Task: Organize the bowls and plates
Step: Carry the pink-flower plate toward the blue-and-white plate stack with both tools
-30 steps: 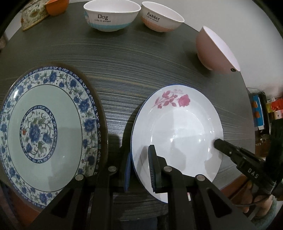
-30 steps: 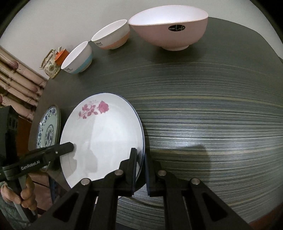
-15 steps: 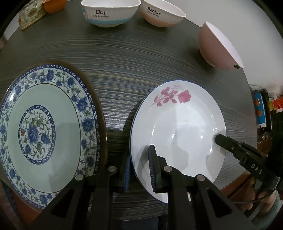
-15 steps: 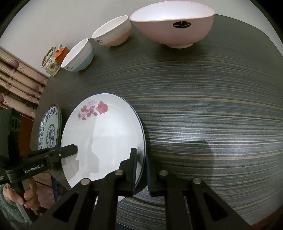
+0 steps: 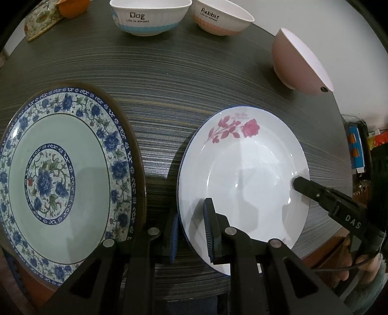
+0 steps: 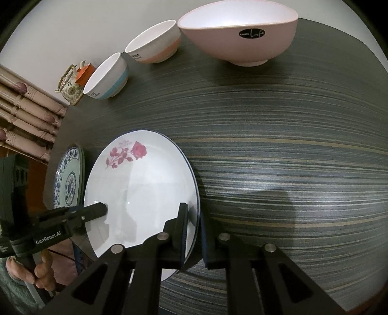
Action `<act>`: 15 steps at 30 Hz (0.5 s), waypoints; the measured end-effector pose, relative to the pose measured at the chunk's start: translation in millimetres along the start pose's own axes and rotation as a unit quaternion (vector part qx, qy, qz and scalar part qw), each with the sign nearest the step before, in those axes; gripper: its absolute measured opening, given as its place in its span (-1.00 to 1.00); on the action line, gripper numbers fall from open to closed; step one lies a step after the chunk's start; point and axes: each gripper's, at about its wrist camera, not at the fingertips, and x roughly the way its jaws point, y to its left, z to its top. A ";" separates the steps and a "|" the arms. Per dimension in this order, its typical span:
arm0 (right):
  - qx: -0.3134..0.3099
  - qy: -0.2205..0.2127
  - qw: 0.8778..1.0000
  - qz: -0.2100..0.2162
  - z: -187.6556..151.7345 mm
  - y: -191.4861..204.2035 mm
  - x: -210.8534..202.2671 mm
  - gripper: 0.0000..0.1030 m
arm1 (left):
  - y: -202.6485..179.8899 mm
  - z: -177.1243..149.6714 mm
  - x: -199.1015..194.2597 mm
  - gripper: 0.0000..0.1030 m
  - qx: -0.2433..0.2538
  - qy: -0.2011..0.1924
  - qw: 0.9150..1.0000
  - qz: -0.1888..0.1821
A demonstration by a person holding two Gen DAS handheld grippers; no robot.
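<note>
My L wrist cam looks steeply down, close over the rose plate (image 5: 242, 174) near-left rim; R cam, opposite rim. Both share it.

"Dog" is printed on the blue-banded bowl (image 5: 148, 17), "Rabbit" on the pink-banded bowl (image 5: 222, 20) (both far); "DAS" is marked on the right gripper (image 5: 297, 183), "GenRobot.AI" on the left gripper (image 6: 104, 209).

Black tongs (image 5: 191, 232), silver screws, blue pads (image 5: 173, 238), white "DAS" lettering.
</note>
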 end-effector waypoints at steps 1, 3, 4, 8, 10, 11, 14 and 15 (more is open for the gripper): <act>-0.001 0.002 1.000 0.002 0.3 -0.1 0.3 -0.78 | 0.2 0.1 0.1 -0.70 0.000 0.000 1.000 0.000; -0.004 0.005 1.000 0.003 1.2 -0.2 0.3 -0.78 | -0.2 0.5 -0.2 -0.69 0.001 0.001 1.000 0.000; -0.005 0.007 1.000 0.004 1.5 -0.1 0.5 -0.78 | 0.3 0.4 -0.1 -0.69 0.001 0.001 1.000 0.000; -0.011 0.020 1.000 0.007 4.9 0.5 1.5 -0.78 | 0.7 1.9 -0.7 -0.68 0.002 0.004 1.000 -0.004; -0.015 0.027 1.000 0.006 7.4 1.5 2.4 -0.78 | 1.7 2.5 -0.5 -0.68 0.002 0.006 1.000 -0.006; -0.021 0.028 0.999 0.002 8.5 3.2 2.3 -0.77 | 1.9 2.7 -0.5 -0.68 0.002 0.006 1.000 -0.005; -0.037 0.031 0.999 -0.011 11.9 8.7 3.6 -0.76 | 2.0 3.1 -0.2 -0.68 0.004 0.006 1.000 -0.005; -0.038 0.033 0.999 -0.011 13.6 9.3 4.2 -0.76 | 2.2 3.2 -0.2 -0.68 0.004 0.007 1.000 -0.005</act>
